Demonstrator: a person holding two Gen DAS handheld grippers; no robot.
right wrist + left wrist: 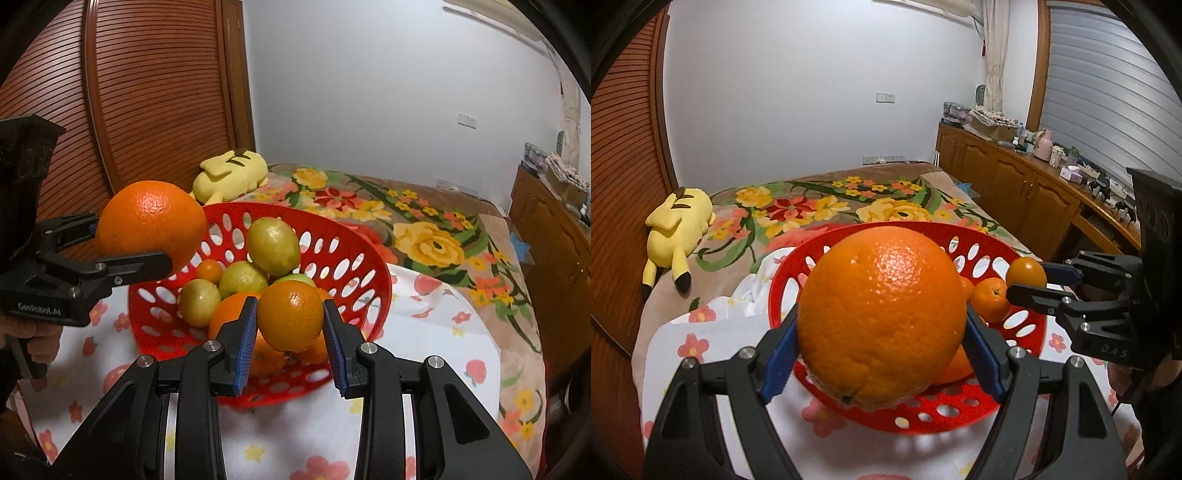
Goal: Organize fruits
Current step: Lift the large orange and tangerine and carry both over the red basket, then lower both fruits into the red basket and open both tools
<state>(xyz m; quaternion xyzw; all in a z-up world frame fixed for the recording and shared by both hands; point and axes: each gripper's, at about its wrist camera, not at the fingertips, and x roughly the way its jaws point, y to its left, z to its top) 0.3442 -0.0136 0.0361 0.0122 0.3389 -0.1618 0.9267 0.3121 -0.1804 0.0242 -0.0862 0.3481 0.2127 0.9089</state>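
My left gripper is shut on a large orange and holds it above the near rim of the red perforated basket. The same orange shows in the right wrist view over the basket's left rim. My right gripper is shut on a small orange above the basket's near edge; it also shows in the left wrist view. The basket holds several yellow-green fruits, a tangerine and other oranges.
The basket stands on a white floral cloth spread over a flowered blanket on a bed. A yellow plush toy lies at the back by the wooden slatted door. Wooden cabinets line the right.
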